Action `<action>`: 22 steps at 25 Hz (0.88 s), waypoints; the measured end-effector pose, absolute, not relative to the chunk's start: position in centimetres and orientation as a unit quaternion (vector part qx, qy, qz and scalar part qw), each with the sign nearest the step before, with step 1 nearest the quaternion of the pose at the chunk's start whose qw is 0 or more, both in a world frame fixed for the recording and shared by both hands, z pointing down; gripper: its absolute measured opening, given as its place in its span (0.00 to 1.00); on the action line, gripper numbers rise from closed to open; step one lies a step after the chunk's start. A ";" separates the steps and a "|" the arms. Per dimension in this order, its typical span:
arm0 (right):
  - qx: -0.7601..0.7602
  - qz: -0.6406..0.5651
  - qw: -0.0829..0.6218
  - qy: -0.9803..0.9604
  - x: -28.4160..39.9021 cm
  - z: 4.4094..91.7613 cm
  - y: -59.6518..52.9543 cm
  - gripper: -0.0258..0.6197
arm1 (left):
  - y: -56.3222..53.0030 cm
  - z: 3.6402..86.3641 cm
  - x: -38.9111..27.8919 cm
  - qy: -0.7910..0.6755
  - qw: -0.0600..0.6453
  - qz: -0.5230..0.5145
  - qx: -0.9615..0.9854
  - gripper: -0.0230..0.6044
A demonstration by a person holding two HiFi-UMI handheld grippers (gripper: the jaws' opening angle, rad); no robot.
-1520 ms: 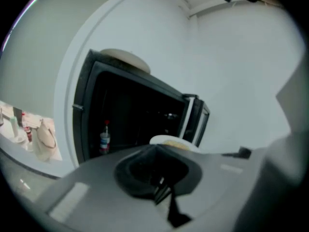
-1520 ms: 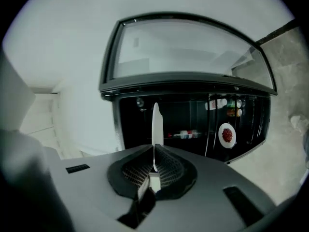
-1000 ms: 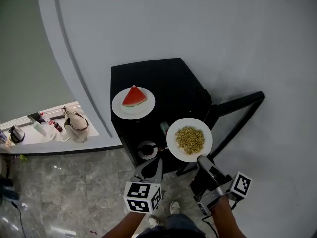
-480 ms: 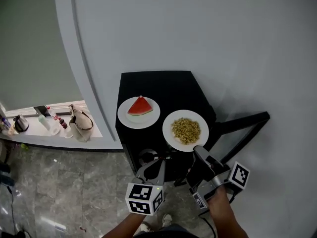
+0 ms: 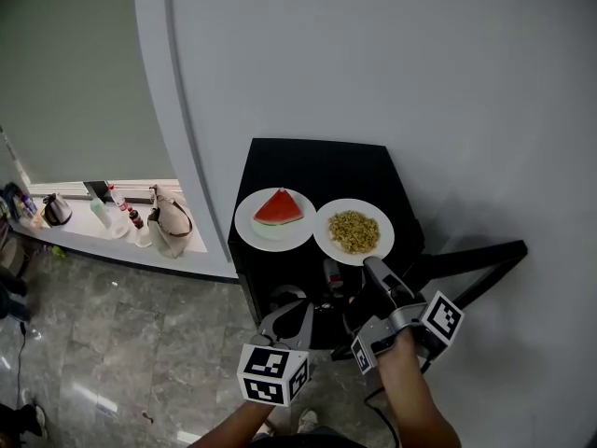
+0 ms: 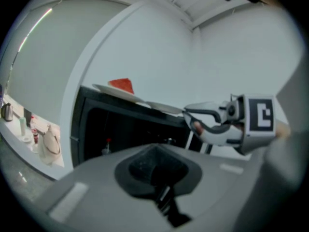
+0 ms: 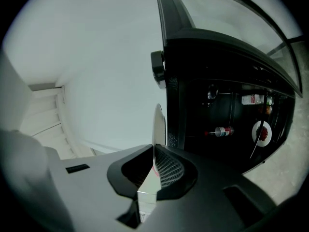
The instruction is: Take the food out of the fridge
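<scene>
Food plate (image 5: 324, 239) level, face upward

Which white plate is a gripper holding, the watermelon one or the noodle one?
The round white plate of yellowish noodles: the right gripper is shut on its rim. The white plate with the red watermelon wedge sits on the black fridge, untouched.

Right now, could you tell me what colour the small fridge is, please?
The fridge is black, clearest in the head view.
</scene>
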State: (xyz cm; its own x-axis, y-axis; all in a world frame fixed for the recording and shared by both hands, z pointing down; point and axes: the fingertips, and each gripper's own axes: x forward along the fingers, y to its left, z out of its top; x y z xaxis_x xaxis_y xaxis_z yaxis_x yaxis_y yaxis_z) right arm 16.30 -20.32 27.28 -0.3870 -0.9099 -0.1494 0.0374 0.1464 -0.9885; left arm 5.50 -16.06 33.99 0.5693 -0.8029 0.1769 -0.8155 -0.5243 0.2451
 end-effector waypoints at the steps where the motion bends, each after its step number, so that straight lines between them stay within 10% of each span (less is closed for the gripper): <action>1: -0.351 -0.551 0.434 0.620 16.5 27.5 -20.4 0.05 | -16.0 34.2 5.4 -0.466 0.150 0.022 0.872 0.01; 22: -0.359 -0.516 0.470 0.620 18.0 28.0 -21.7 0.09 | -15.9 34.7 4.9 -0.467 0.149 0.030 0.871 0.01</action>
State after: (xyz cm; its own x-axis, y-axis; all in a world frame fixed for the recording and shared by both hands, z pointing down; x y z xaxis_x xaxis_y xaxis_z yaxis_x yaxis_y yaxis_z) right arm 18.01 -21.70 28.02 -0.3001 -0.9298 -0.2131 0.0401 0.2109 -0.9767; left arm 4.90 -15.87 34.65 0.5621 -0.8047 0.1912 -0.8224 -0.5191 0.2327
